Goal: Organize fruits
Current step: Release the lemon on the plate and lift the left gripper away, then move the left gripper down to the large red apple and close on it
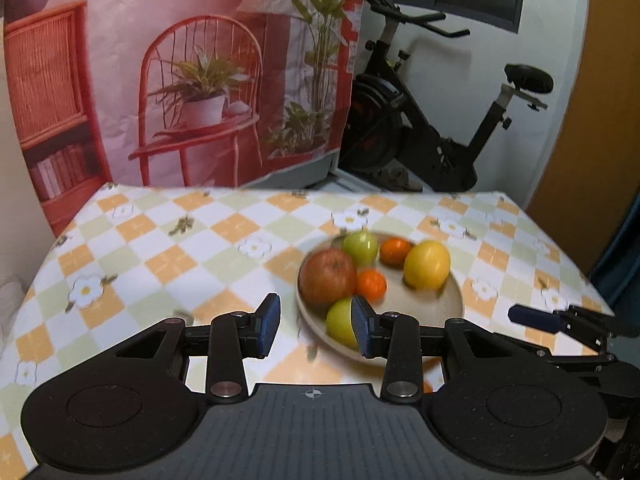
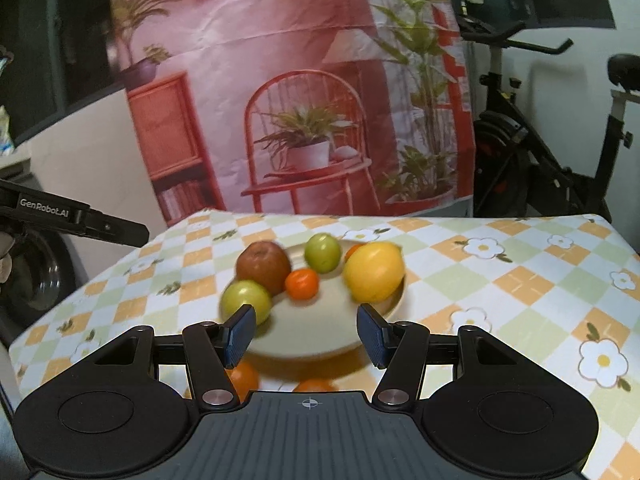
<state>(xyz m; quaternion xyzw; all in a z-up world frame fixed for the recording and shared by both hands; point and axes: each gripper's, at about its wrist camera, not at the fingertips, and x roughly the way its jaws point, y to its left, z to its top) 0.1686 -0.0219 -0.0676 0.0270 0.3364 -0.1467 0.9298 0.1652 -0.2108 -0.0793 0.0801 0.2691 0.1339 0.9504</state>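
A beige plate (image 1: pixel 432 300) (image 2: pixel 320 340) on the checked tablecloth holds a red apple (image 1: pixel 328 278) (image 2: pixel 263 266), two green apples (image 1: pixel 360 247) (image 1: pixel 340 322) (image 2: pixel 322 252) (image 2: pixel 246 300), two small oranges (image 1: pixel 371 285) (image 1: pixel 394 251) (image 2: pixel 302 283) and a yellow lemon (image 1: pixel 426 265) (image 2: pixel 374 271). My left gripper (image 1: pixel 316 330) is open and empty, just left of the plate's near rim. My right gripper (image 2: pixel 306 334) is open and empty over the plate's near rim. Two more oranges (image 2: pixel 242 378) (image 2: pixel 316 385) lie on the cloth below it, partly hidden.
The table (image 1: pixel 160 248) has a flowered checked cloth. The right gripper's finger (image 1: pixel 536 318) shows at the right of the left wrist view. A printed backdrop (image 1: pixel 180 72) hangs behind the table, with an exercise bike (image 1: pixel 432 120) beside it.
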